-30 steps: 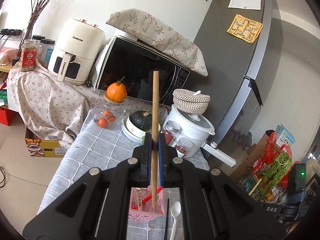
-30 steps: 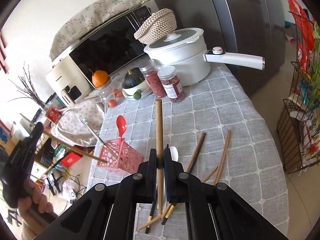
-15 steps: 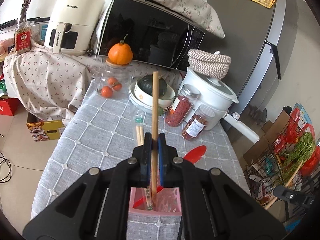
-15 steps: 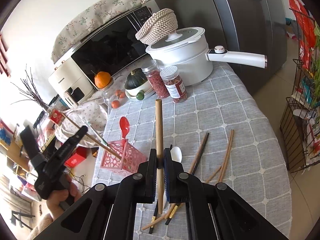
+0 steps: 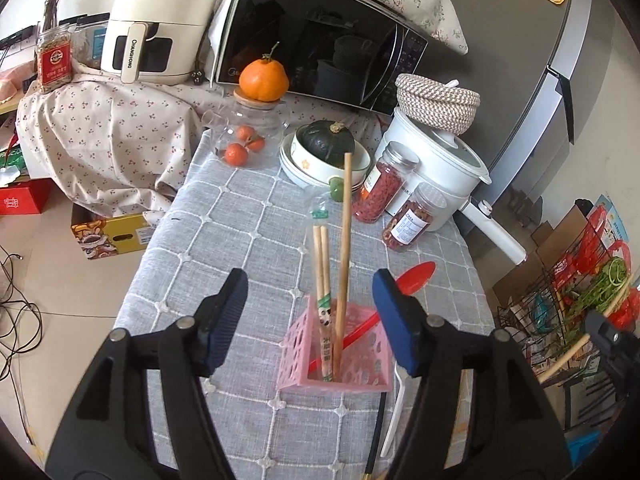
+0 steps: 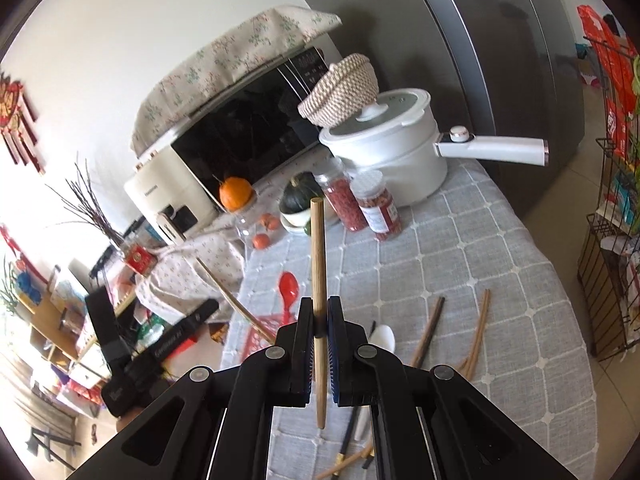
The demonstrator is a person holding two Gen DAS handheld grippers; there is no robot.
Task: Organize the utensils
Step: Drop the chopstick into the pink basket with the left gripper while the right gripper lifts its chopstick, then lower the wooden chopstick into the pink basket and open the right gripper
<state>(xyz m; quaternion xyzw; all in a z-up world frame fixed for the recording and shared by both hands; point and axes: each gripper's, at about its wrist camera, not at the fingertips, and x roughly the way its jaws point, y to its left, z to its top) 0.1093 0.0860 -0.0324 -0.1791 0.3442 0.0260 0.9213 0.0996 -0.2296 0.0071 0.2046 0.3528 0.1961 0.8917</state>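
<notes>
left gripper [image 5: 310, 320]: fingers opening, chopstick [image 5: 343, 248] released into pink holder [image 5: 298, 356]
right gripper [image 6: 319, 344]: fingers clenched on wooden chopstick [image 6: 318, 248]
risk: light holder at 6 o'clock may tip if the retreating fingers snag it

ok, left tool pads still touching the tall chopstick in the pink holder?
Apart. Left wrist view: left tool jaws opening, clear gaps either side of the tall chopstick standing in the pink holder.

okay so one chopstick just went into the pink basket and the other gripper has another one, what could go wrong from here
The pink basket looks light, and its chopsticks and red spoon lean, so the opening left gripper could snag and tip it while backing away. The right gripper pinches its chopstick partway along, so it might pivot or slip when lowered in.
</notes>
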